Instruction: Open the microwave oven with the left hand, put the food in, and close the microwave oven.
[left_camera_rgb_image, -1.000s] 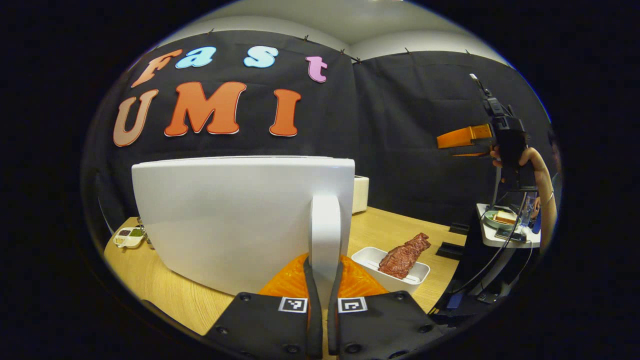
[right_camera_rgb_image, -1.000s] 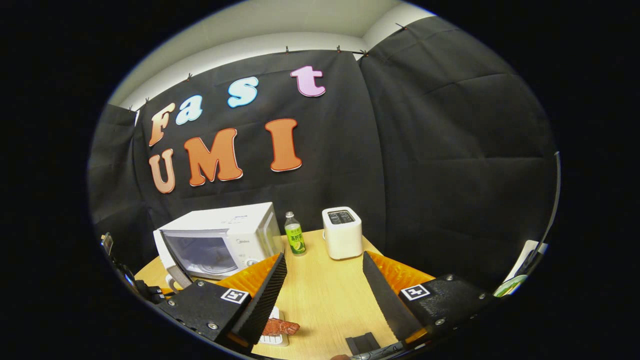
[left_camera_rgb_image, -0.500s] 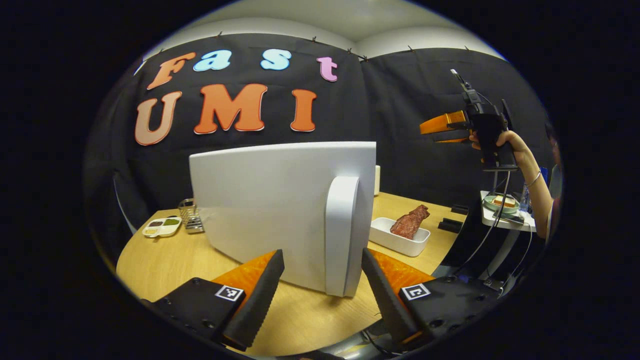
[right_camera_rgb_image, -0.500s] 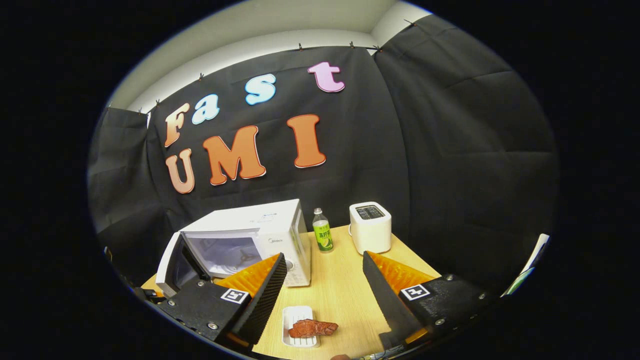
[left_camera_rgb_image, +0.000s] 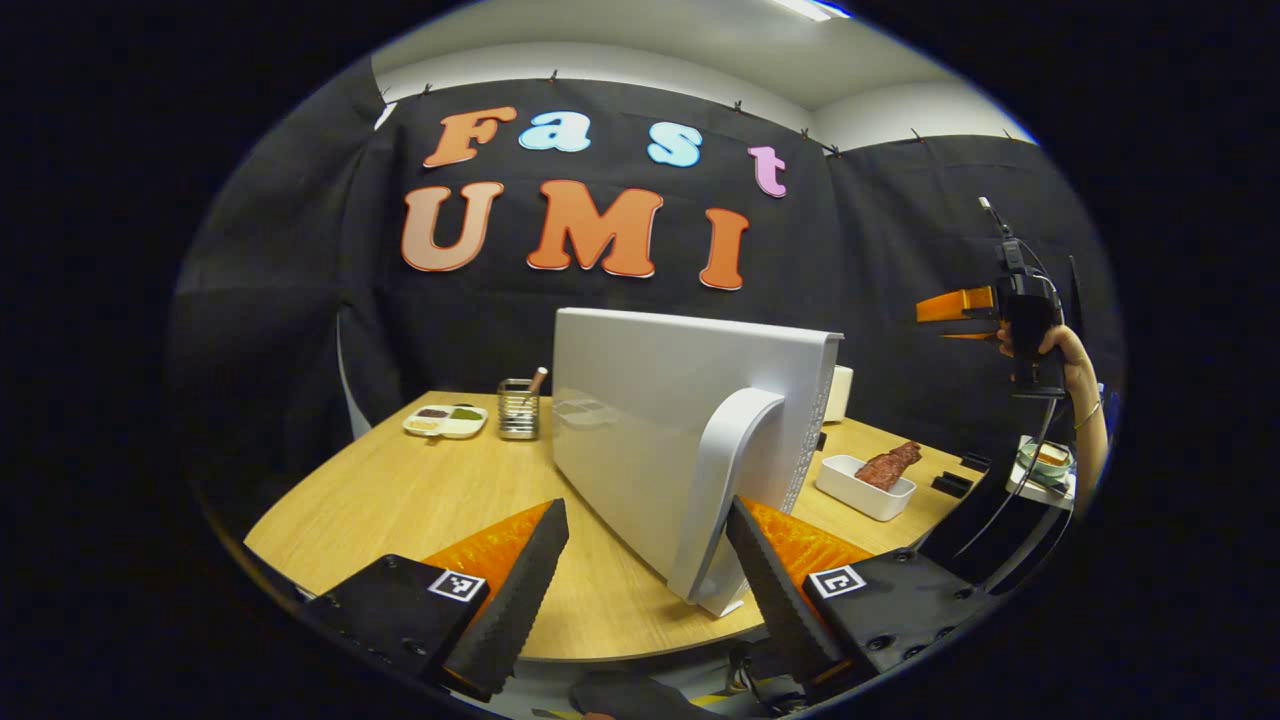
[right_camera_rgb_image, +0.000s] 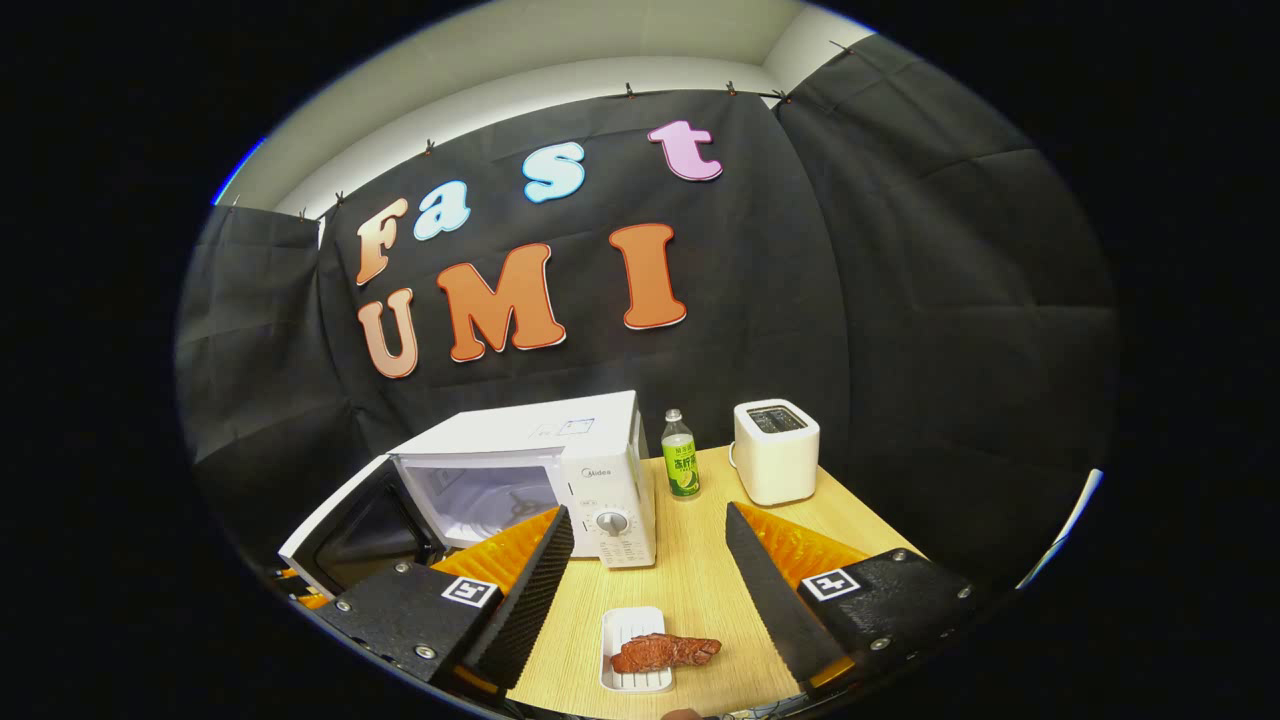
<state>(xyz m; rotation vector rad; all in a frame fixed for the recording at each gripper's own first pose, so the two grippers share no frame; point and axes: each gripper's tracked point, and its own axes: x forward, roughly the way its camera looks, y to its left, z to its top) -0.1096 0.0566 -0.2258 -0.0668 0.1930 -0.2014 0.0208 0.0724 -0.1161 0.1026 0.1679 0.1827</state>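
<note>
condiment dish (left_camera_rgb_image: 445, 421): left gripper view, about 9 o'clock, far on the wooden surface (left_camera_rgb_image: 400, 500), shallow white tray with dark and green fillings.
wire holder (left_camera_rgb_image: 518, 408): just right of the dish, something brown sticking out of it, upright.
left tool (left_camera_rgb_image: 645, 580): 6 o'clock in its own view, fingers spread wide, gripping nothing; right finger just beside the door handle, can't tell if touching.
microwave door (left_camera_rgb_image: 680, 420): centre of left gripper view, swung out, outer white face toward camera, curved handle (left_camera_rgb_image: 725, 490) on its near edge. In right gripper view the door (right_camera_rgb_image: 350, 520) hangs open at 8 o'clock, dark inner window showing.
microwave oven (right_camera_rgb_image: 540, 470): right gripper view, about 7 o'clock of centre, cavity open and lit, dial panel on its right side.
food (right_camera_rgb_image: 665, 652): reddish-brown piece of meat lying in a white rectangular tray (right_camera_rgb_image: 625, 640), on the surface in front of the microwave oven, at 6 o'clock in right gripper view; apart from both tools. In left gripper view at 4 o'clock, right of the door.
right tool (right_camera_rgb_image: 648, 590): 6 o'clock in its own view, fingers wide apart, nothing between them, held above the surface. In left gripper view at 3 o'clock, raised in a hand (left_camera_rgb_image: 1055, 345).
bottle (right_camera_rgb_image: 681, 467): green label, upright, between microwave oven and toaster.
toaster (right_camera_rgb_image: 775, 450): white, at the back, right of the bottle.
</note>
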